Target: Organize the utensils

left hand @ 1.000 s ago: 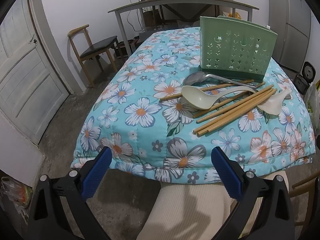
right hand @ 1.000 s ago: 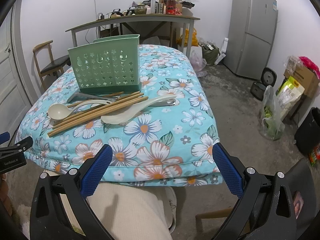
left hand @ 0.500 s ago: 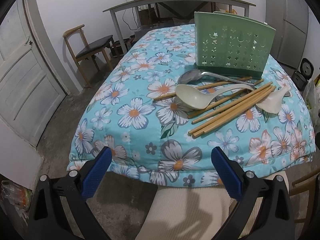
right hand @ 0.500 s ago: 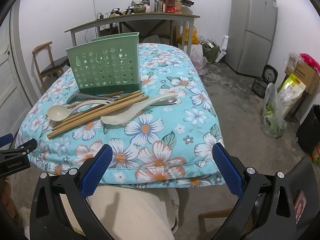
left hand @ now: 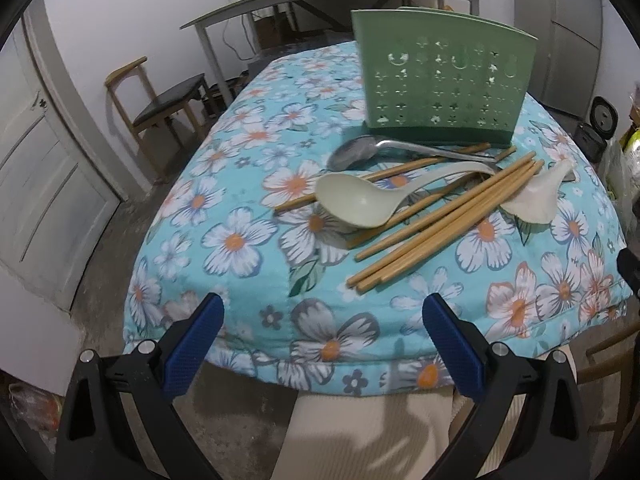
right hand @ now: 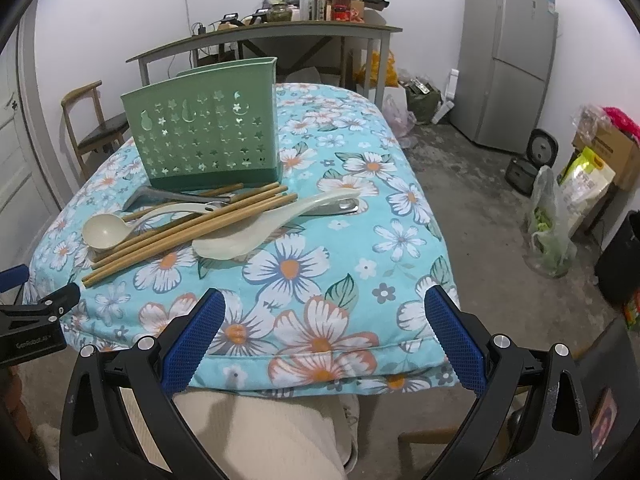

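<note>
Left wrist | left claw (left hand: 324,340) apart, empty | chopsticks (left hand: 448,220) well ahead

left tool (left hand: 320,340): jaws spread wide, blue pads (left hand: 192,346) apart, nothing between, held low and level | right tool (right hand: 322,338): jaws spread wide, empty, same height | cream-trousered leg (right hand: 256,436) below both

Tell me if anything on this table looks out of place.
Yes: the chopsticks, cream ladle, metal spoon and white rice paddle lie crisscrossed in a heap in front of the green holder, which looks empty.
</note>
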{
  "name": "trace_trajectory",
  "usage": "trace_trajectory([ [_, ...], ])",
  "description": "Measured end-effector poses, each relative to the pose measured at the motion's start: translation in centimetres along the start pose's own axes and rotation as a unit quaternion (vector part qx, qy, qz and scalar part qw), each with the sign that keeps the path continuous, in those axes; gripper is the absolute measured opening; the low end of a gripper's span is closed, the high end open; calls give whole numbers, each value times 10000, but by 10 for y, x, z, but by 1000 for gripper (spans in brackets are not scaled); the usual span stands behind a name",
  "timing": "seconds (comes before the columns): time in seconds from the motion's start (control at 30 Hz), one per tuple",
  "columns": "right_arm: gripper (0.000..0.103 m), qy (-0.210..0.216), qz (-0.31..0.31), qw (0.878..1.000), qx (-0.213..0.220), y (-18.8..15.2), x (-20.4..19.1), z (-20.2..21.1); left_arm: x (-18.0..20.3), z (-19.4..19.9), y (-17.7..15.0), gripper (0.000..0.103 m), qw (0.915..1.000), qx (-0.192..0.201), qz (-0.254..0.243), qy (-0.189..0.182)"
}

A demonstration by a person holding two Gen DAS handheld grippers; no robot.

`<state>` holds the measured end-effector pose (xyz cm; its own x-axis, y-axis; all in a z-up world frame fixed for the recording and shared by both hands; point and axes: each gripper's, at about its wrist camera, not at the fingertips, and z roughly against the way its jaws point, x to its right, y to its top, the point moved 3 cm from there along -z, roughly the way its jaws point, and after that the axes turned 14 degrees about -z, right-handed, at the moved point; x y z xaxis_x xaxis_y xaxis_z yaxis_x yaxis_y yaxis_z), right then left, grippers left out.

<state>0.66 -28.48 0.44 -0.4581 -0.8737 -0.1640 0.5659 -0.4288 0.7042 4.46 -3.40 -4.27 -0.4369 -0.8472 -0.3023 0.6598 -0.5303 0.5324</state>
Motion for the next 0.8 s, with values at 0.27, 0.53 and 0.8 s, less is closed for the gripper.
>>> trace_trajectory([
  [0.27,95,263,177,9994,-166,-6,-8,-20,4,-10,16,97,9994,105,-181,-257],
  [0.53,95,424,363,9970,-543,-15,-20,-59,-7,-19,20,97,9991,220,-127,-348],
  [0.8,95,476,434,9965,-532,-13,-27,-81,-20,-21,31,97,9921,795,123,-962],
])
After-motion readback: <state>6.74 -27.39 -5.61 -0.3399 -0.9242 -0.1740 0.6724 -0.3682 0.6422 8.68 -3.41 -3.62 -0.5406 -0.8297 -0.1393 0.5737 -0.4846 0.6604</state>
